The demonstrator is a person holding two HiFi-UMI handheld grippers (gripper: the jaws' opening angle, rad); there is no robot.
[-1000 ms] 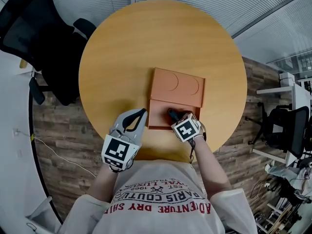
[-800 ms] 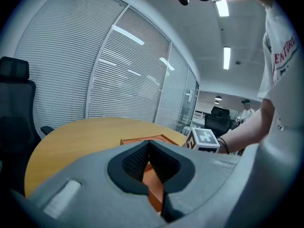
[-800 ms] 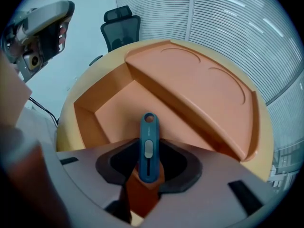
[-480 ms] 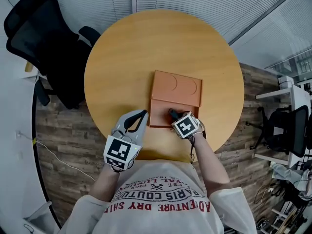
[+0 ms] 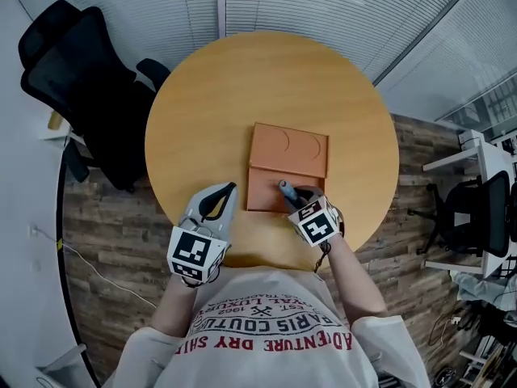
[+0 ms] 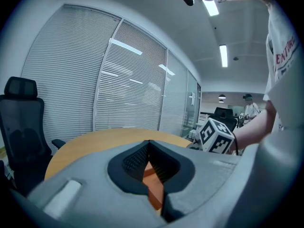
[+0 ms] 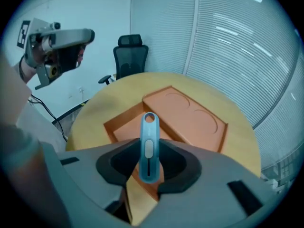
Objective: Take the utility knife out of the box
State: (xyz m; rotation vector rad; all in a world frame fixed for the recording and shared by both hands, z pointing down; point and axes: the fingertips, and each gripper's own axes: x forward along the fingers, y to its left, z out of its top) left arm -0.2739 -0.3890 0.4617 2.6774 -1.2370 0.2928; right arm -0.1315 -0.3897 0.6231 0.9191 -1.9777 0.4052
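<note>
**Head view.** A round light-wood table [image 5: 242, 95] is seen from above. A flat orange box [image 5: 288, 150] lies open on it: the lid [image 5: 289, 145], marked with two circular recesses, is folded away from the person, and the shallow tray [image 5: 262, 191] lies nearer. The right gripper [image 5: 291, 194] is held over the tray's near right corner, and a slim light-blue utility knife [image 5: 285, 187] is seen at its tips. The left gripper [image 5: 232, 188] is held just left of the tray, over bare table. A black office chair [image 5: 73, 79] stands beside the table.

**Left gripper view.** The fingers of the left gripper [image 6: 149, 144] are brought together at the tips and nothing is held. Only a strip of the orange box [image 6: 153, 184] is seen through the gap beneath them. The right gripper's marker cube [image 6: 216, 136] is seen to the right.

**Right gripper view.** The utility knife [image 7: 148, 146] is clamped by its handle between the pads of the right gripper [image 7: 148, 161]. Its end with the hanging hole points away over the open tray [image 7: 124, 126]. The left gripper [image 7: 57, 44] is seen at the upper left.
</note>
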